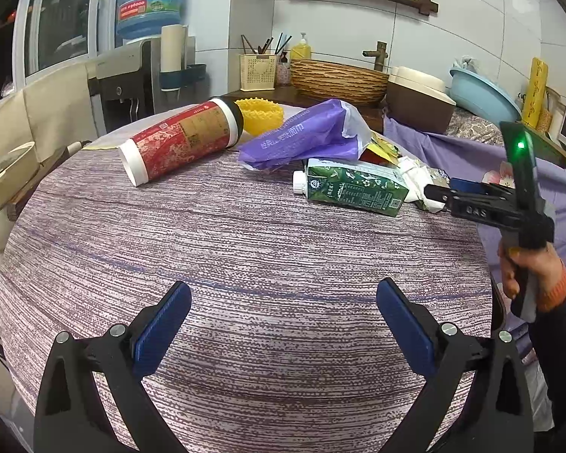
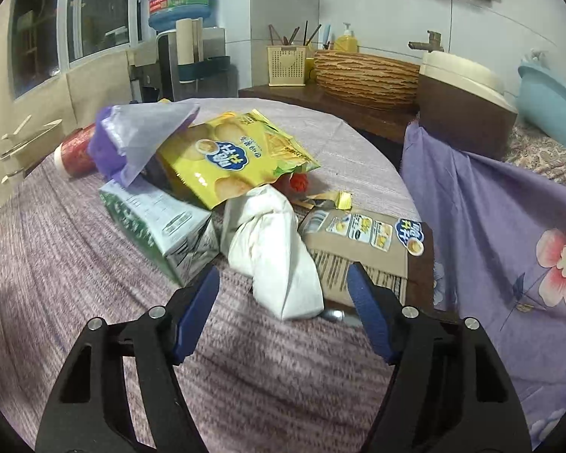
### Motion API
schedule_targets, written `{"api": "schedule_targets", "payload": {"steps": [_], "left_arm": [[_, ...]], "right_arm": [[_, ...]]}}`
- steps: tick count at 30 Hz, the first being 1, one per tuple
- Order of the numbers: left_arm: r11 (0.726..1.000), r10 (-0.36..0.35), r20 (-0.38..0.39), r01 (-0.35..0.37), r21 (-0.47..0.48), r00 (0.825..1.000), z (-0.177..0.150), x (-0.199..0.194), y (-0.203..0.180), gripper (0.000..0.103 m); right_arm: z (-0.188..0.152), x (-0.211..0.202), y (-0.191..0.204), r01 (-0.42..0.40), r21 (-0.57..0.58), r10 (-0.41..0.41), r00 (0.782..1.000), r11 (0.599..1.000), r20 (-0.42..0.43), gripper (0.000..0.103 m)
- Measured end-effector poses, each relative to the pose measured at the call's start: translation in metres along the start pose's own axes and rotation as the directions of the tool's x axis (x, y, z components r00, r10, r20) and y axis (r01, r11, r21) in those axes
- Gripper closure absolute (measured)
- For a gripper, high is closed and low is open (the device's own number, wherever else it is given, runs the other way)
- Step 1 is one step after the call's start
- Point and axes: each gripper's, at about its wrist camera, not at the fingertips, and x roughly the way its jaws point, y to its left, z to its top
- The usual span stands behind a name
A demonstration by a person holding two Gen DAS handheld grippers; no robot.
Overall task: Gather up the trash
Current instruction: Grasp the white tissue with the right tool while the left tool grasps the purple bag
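Trash lies on a round table with a purple-striped cloth (image 1: 245, 234). A red canister (image 1: 177, 143) lies on its side at the back left, next to a purple bag (image 1: 302, 136) and a green carton (image 1: 354, 187). My left gripper (image 1: 283, 290) is open over bare cloth, well short of the pile. My right gripper (image 2: 283, 270) is open, and the near end of a crumpled white tissue (image 2: 275, 249) lies between its fingertips with neither pad pressing on it. Around the tissue are the green carton (image 2: 158, 226), a yellow snack bag (image 2: 230, 158) and a flattened cardboard box (image 2: 362, 249).
A yellow spiky bowl (image 1: 260, 113) stands behind the canister. Beyond the table are a woven basin (image 1: 339, 79), a utensil holder (image 1: 257, 71), a brown box with a cream lid (image 2: 464, 102) and a blue basin (image 2: 551, 98). A purple floral cloth (image 2: 509, 226) hangs at the right.
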Motion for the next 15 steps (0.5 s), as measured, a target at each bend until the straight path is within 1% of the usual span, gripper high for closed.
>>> {"api": "schedule_targets", "payload": {"steps": [2,5,7,8,9,10,11,12,15], "left_arm": [[1.000,-0.007,-0.004,0.007,0.005,1.000,0.002,0.003,0.001,0.006],[1.000,-0.020,-0.002,0.020,0.015,1.000,0.009,0.006,0.001,0.006],[0.999,-0.027,-0.001,0.027,0.023,1.000,0.014,0.009,0.001,0.006],[0.999,-0.029,-0.002,0.029,0.025,1.000,0.016,0.010,0.001,0.006],[0.999,-0.031,-0.004,0.031,0.026,1.000,0.018,0.012,0.001,0.006],[0.999,-0.033,-0.005,0.033,0.027,0.999,0.020,0.014,0.001,0.006],[0.999,-0.035,-0.006,0.036,0.027,0.999,0.022,0.016,0.000,0.006],[0.999,-0.038,-0.006,0.039,0.028,0.999,0.024,0.018,0.000,0.006],[0.999,-0.035,0.002,0.035,0.035,0.999,0.033,0.022,-0.001,0.006]], "right_arm": [[0.004,0.010,-0.001,0.011,-0.003,-0.011,1.000,1.000,-0.019,0.036],[0.008,0.021,0.001,0.011,-0.011,-0.012,0.999,1.000,-0.045,0.049],[0.009,0.025,0.004,0.010,-0.028,-0.012,0.998,1.000,-0.057,0.055],[0.008,0.026,0.006,0.012,-0.034,-0.014,0.998,0.999,-0.058,0.062],[0.007,0.025,0.007,0.009,-0.033,-0.011,0.998,0.999,-0.058,0.071],[0.006,0.024,0.007,0.001,-0.025,-0.002,0.998,1.000,-0.055,0.076],[0.005,0.022,0.008,-0.011,-0.019,0.010,0.998,1.000,-0.055,0.085],[0.005,0.020,0.009,-0.018,-0.017,0.018,0.998,1.000,-0.052,0.090],[0.002,0.011,0.012,-0.021,-0.019,0.020,0.999,1.000,-0.032,0.094]]}}
